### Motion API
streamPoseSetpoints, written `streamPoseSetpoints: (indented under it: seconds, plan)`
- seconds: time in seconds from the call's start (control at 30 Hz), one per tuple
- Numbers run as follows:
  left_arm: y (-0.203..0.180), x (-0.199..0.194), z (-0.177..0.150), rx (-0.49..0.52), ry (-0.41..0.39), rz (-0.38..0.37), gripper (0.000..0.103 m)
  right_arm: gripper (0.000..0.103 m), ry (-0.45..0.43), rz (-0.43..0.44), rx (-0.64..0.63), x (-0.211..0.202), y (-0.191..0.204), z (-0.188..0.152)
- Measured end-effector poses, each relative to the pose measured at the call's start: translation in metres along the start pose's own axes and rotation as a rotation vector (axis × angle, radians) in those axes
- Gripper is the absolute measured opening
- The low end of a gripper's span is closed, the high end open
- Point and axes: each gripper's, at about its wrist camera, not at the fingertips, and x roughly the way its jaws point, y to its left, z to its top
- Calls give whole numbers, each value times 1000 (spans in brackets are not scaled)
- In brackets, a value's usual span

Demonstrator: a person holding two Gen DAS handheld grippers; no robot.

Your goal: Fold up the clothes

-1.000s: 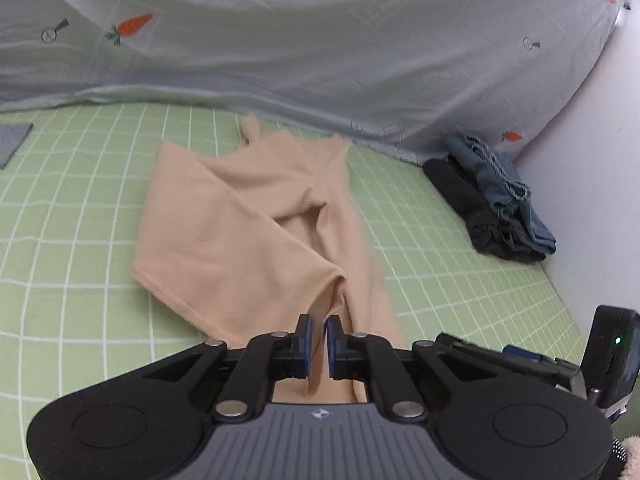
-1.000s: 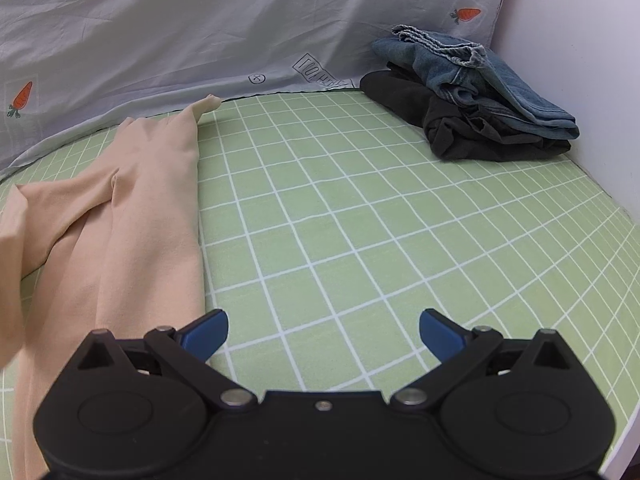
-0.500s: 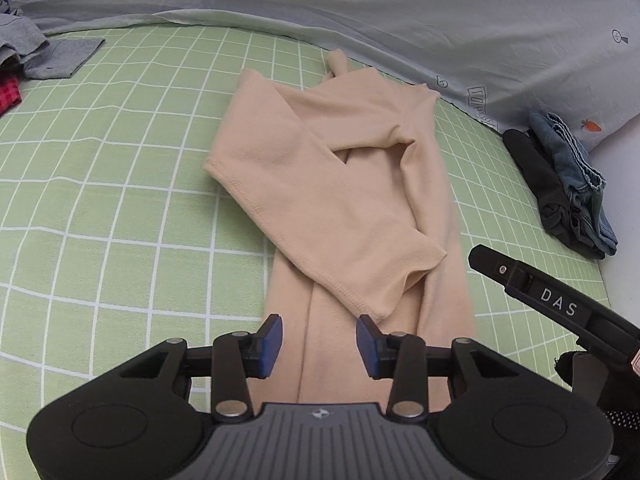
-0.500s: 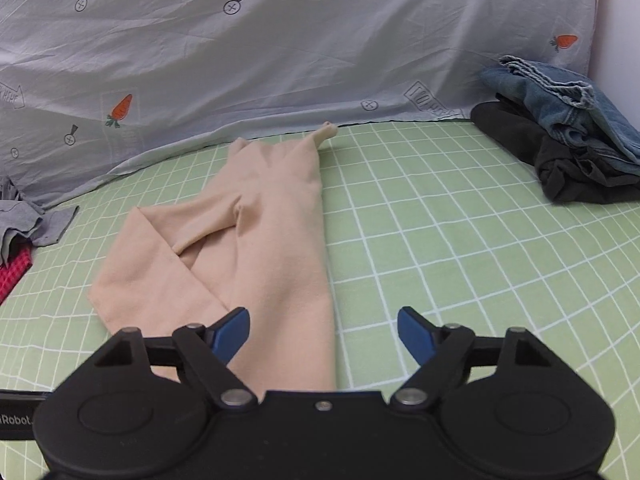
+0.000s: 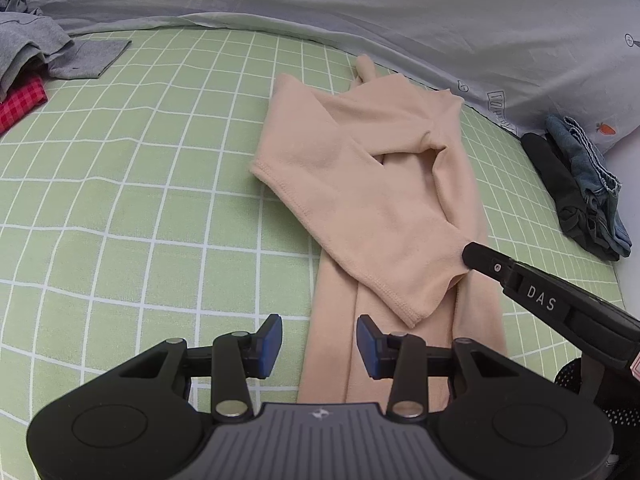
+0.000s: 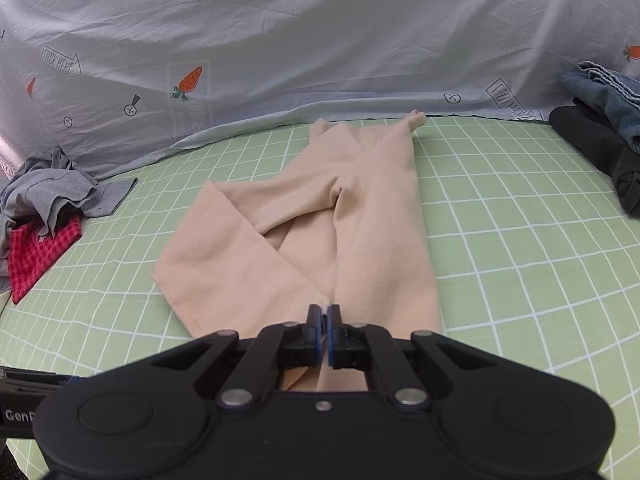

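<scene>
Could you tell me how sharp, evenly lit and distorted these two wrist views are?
Left wrist view: sharp, soft even light, grid sheet lines bow from fisheye, dark corners. Right wrist view: equally sharp, beige pants cast barely any shadow, no glare.

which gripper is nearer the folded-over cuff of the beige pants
Right. The right gripper has its tips at the cuff's right edge, shut on the beige pants. The left gripper hangs open just short of the cuff, over the lower leg.

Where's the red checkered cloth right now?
In both wrist views, the red checkered cloth lies at the far left on the green grid sheet, partly under the grey clothes.
</scene>
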Motion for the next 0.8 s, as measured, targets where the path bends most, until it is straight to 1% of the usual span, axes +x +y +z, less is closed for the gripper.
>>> streamPoseSetpoints:
  seconds: [0.23, 0.37, 0.47, 0.57, 0.8]
  plan:
    - [-12, -7, -13, 19, -8, 2, 43, 2, -27, 14, 0, -32, 0, -14]
    - [-20, -12, -34, 25, -8, 17, 43, 2, -11, 14, 1, -50, -4, -33]
    - [-20, -15, -47, 6, 4, 13, 43, 2, 10, 17, 7, -65, -8, -51]
    - [-23, -18, -56, 10, 17, 26, 43, 2, 26, 9, 26, -77, -13, -64]
    - [-29, -27, -70, 37, 18, 53, 44, 2, 44, -26, 84, -98, -28, -85]
